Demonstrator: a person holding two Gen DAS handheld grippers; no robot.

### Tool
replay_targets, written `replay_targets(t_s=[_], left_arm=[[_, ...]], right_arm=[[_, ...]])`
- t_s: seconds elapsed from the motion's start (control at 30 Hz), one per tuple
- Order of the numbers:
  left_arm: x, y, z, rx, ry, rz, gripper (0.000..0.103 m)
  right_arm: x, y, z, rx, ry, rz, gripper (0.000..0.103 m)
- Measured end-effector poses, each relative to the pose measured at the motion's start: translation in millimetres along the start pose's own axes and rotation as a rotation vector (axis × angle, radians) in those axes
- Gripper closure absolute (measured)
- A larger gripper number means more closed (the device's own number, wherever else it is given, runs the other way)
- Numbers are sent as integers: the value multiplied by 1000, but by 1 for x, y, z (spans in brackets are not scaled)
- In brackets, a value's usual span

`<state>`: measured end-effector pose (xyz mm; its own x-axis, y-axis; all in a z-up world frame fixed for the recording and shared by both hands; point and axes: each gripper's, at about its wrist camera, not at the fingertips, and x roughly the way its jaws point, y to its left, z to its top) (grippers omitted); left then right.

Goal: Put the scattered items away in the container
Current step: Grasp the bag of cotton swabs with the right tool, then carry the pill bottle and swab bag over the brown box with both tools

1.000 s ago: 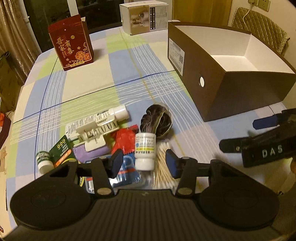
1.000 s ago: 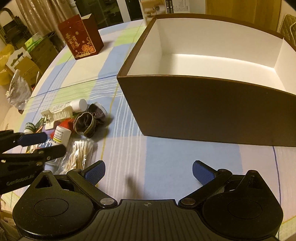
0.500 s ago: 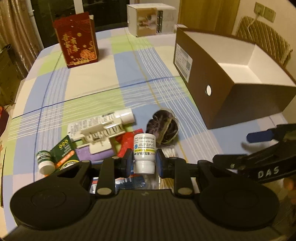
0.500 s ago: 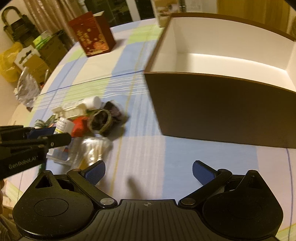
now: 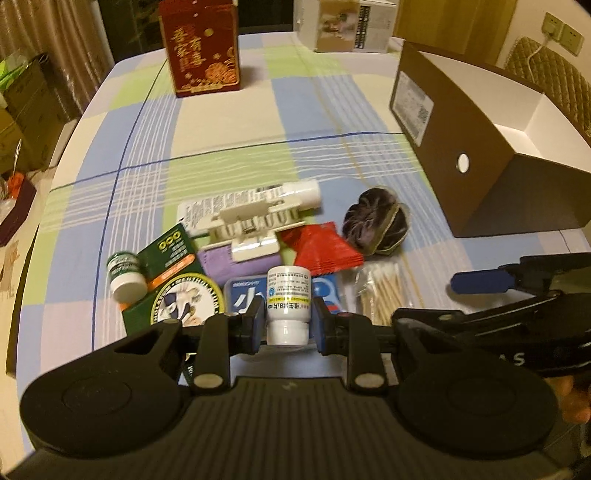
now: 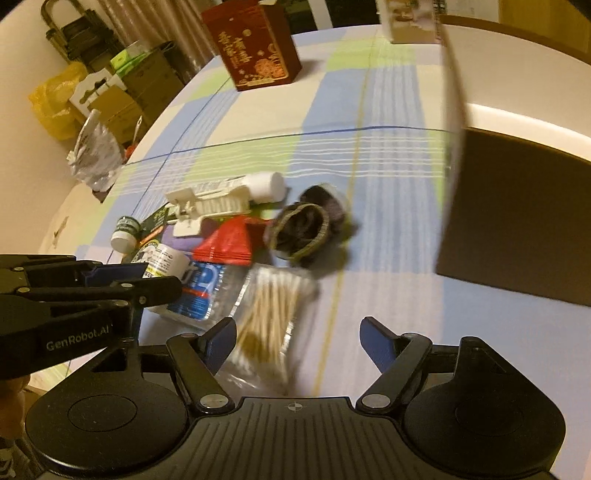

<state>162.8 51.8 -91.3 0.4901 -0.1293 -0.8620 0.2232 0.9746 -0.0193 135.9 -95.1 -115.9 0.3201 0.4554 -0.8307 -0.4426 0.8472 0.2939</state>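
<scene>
My left gripper (image 5: 289, 325) is shut on a small white pill bottle (image 5: 289, 302), held lifted over the pile. Under it lie a blue packet (image 5: 243, 295), a bag of cotton swabs (image 5: 380, 291), a red sachet (image 5: 321, 247), a dark hair scrunchie (image 5: 376, 225), a white tube (image 5: 255, 197) and a white clip (image 5: 251, 229). The brown box (image 5: 480, 173) with a white inside stands at the right. My right gripper (image 6: 298, 338) is open, hovering just over the cotton swabs (image 6: 269, 317). The left gripper (image 6: 110, 284) shows at the left in the right wrist view.
A red gift box (image 5: 201, 48) and a white carton (image 5: 354, 24) stand at the table's far side. A small green-capped jar (image 5: 125, 275), a green packet (image 5: 166, 254) and a round tin (image 5: 188, 299) lie at the pile's left. Cardboard boxes and bags (image 6: 92, 92) sit beyond the table's left edge.
My left gripper shut on the white pill bottle and raised it. My right gripper swung left from in front of the brown box to over the cotton swabs.
</scene>
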Motion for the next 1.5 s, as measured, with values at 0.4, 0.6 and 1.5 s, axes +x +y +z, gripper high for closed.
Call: replay_targets(t_s=[0.4, 0.6, 1.5], left_arm=[[2, 2, 0, -6, 2, -8, 81], [2, 0, 2, 2, 6, -10, 81], [-7, -19, 16, 30, -18, 6, 81]], right_arm=[[22, 26, -5, -189, 32, -43, 62], [18, 15, -4, -181, 82, -55, 63], [-32, -1, -3, -197, 24, -50, 78]])
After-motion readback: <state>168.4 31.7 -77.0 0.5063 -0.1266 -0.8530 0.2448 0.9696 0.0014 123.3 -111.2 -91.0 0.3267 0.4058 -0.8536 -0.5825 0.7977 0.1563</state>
